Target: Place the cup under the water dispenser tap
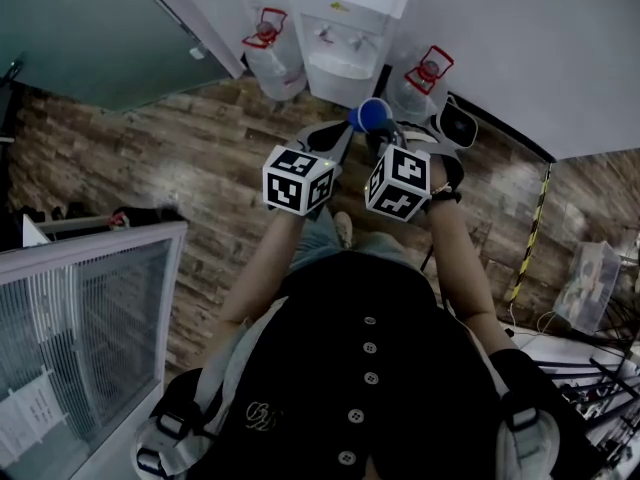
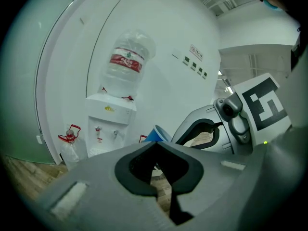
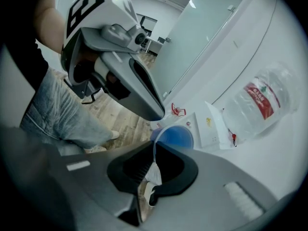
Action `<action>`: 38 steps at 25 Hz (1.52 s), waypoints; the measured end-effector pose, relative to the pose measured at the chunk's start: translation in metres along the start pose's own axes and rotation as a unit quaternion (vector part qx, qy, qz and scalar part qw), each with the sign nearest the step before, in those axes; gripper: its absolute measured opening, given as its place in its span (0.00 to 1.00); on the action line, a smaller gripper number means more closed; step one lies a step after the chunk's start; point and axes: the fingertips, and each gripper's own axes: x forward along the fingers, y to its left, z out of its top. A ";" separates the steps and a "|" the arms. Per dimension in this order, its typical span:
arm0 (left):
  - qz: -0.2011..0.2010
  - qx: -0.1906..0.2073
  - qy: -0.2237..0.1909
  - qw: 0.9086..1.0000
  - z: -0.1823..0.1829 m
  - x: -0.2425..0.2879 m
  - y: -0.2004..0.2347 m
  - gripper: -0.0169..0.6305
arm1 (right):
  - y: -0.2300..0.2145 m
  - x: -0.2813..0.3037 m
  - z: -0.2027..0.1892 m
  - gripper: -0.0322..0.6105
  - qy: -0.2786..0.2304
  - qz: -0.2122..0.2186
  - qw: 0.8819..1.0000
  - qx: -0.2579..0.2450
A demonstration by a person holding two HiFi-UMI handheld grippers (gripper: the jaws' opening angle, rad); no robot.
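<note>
R gripper [image 3: 155, 148] pinches the blue cup [image 3: 174, 137] by its rim, prob so the base is free to set down, in air short of the water dispenser [image 1: 345, 28] front; L gripper [image 2: 156, 146] is closed, empty

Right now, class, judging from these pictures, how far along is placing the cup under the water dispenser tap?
Done: the round blue plastic cup is picked up, its rim pinched in the right hand-held gripper. In hand: it hangs in the air, short of the white floor-standing water dispenser. Left: set it under a tap and let go.
</note>
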 end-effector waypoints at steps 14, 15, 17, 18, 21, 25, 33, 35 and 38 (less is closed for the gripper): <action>-0.031 -0.010 0.047 0.998 -0.005 0.029 0.050 0.02 | -0.022 0.049 0.001 0.08 0.036 0.015 0.998 0.041; -0.033 -0.010 0.050 0.998 -0.007 0.031 0.055 0.02 | -0.025 0.055 0.000 0.08 0.040 0.012 0.998 0.041; -0.035 -0.006 0.057 0.998 -0.012 0.037 0.065 0.02 | -0.031 0.068 -0.001 0.08 0.051 0.007 0.998 0.036; -0.036 -0.004 0.061 0.997 -0.016 0.040 0.070 0.02 | -0.034 0.075 -0.002 0.08 0.055 0.007 0.998 0.034; -0.043 -0.002 0.073 0.996 -0.022 0.051 0.090 0.02 | -0.043 0.097 -0.003 0.08 0.065 0.009 0.997 0.035; -0.052 -0.004 0.076 0.996 -0.026 0.067 0.112 0.02 | -0.058 0.122 -0.004 0.08 0.076 0.006 0.996 0.047; -0.061 -0.005 0.081 0.995 -0.043 0.108 0.149 0.02 | -0.080 0.181 -0.015 0.08 0.095 0.006 0.993 0.062; -0.064 -0.002 0.083 0.995 -0.048 0.115 0.159 0.02 | -0.080 0.196 -0.019 0.08 0.102 0.013 0.993 0.063; -0.062 -0.011 0.093 0.994 -0.057 0.127 0.176 0.02 | -0.082 0.221 -0.027 0.08 0.111 0.017 0.992 0.063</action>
